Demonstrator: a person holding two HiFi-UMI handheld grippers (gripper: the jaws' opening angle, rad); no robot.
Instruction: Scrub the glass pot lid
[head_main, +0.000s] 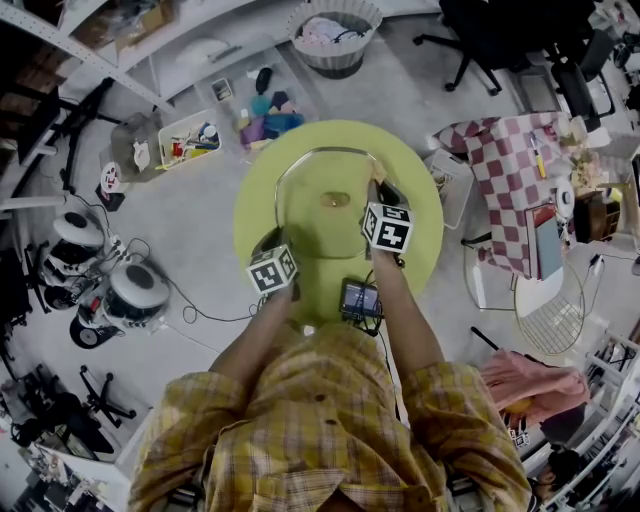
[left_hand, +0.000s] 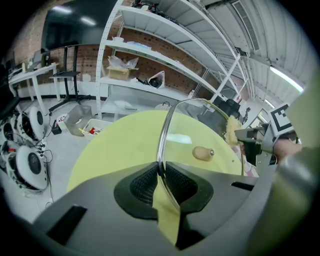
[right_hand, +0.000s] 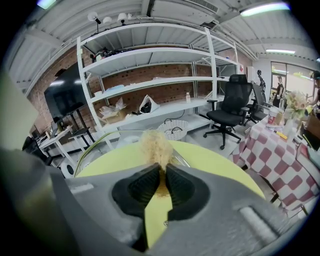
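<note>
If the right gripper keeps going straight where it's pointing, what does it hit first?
Likely the glass lid: the scrubber in the right gripper sits at its rim, though depth is unclear.

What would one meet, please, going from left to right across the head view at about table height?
white round machines → left gripper → lid knob → right gripper → checkered table

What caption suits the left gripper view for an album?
Left claw grips the glass lid by its rim over a yellow-green table; right claw holds a scrubber at the far rim.
</note>
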